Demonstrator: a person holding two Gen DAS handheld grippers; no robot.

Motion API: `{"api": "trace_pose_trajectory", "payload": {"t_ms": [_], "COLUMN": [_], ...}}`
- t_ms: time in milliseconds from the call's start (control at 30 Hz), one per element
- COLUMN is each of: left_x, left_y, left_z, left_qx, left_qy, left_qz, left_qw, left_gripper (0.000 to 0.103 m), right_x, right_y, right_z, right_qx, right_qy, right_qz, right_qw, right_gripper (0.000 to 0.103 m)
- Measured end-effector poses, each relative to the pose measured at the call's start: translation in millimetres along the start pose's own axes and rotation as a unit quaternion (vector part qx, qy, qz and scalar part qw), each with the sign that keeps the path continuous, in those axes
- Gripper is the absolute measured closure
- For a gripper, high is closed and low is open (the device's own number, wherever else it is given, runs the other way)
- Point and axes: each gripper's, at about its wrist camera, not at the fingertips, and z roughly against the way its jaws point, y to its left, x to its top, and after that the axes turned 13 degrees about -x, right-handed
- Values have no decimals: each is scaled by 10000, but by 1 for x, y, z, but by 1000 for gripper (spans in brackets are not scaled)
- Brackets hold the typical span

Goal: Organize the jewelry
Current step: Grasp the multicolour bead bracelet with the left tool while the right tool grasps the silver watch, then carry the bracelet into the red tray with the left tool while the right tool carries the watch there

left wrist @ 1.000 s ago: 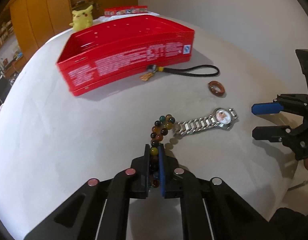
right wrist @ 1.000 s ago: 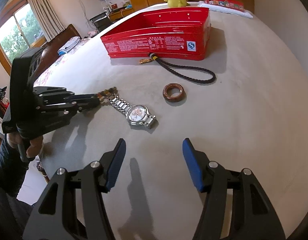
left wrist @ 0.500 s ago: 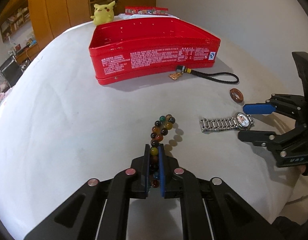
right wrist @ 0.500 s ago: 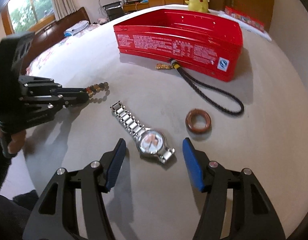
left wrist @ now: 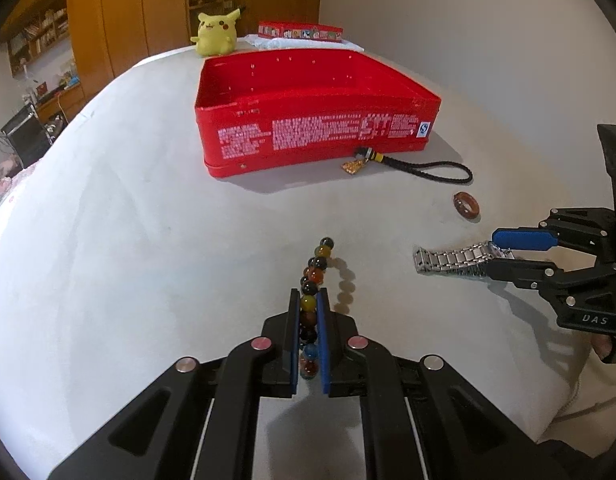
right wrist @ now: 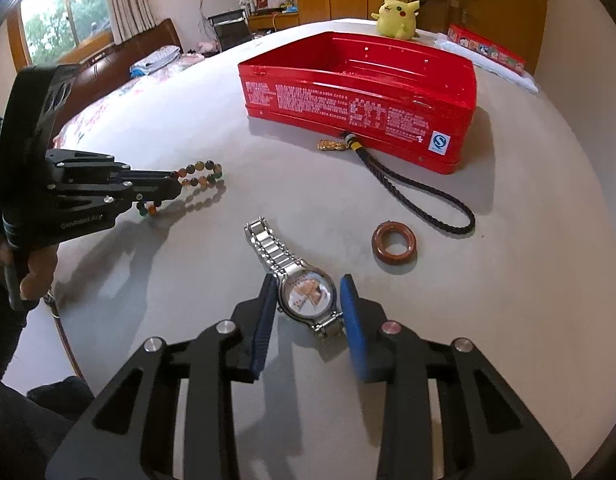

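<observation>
We see the left hand-held gripper (left wrist: 309,304) clamped on a bead bracelet (left wrist: 316,268); its blue pads press on the strand from both sides, and the free end of the beads sticks out past the fingertips, lifted clear of the pale tabletop (left wrist: 148,240), where it throws a shadow. In the right wrist view the same bracelet (right wrist: 200,174) hangs as a loop from that gripper's tip (right wrist: 176,186), with a person's hand (right wrist: 32,268) wrapped round the handle. The right hand-held gripper (right wrist: 308,292) has just been closing, and its jaws now stand on either side of the face of a silver wristwatch (right wrist: 306,296) that lies flat on the tabletop. The left pad sits right against the case, while a narrow gap shows at the right pad, so the watch is between the jaws but not yet squeezed. The metal band (right wrist: 268,240) runs away from the gripper toward the bracelet. Just beyond the watch, to the right, lies a brown ring (right wrist: 393,242), apart from everything else. Farther back a dark braided cord (right wrist: 419,196) with a gold charm (right wrist: 331,146) lies against the front wall of an open red tin (right wrist: 359,108). Behind the tin sit a yellow plush toy (right wrist: 397,16) and a flat red box (right wrist: 487,50).
</observation>
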Motion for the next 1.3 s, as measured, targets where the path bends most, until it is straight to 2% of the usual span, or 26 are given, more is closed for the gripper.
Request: {"api": "trace_pose_trajectory", "payload": {"t_ms": [667,967,1300], "left_x": [17,27,50], "left_y": [-28,-33,-28], "left_z": [36,51,67], "left_qx": [55,116,203], "left_qy": [-349,-496,-706], "left_qz": [-289,-445,-575], "left_qw": [9990,9977,9956], "left_gripper": [96,96,96], "right_x": [8,23,57], "right_y": [-2,-1,-17], "right_z": [49,65,81], "right_qx": [90,76,61], "right_qy": [-425,-575,-791], "right_qz": [-121,-24,-34], "right_qw": [9990,9983,9968], "right_gripper": [72,72,72]}}
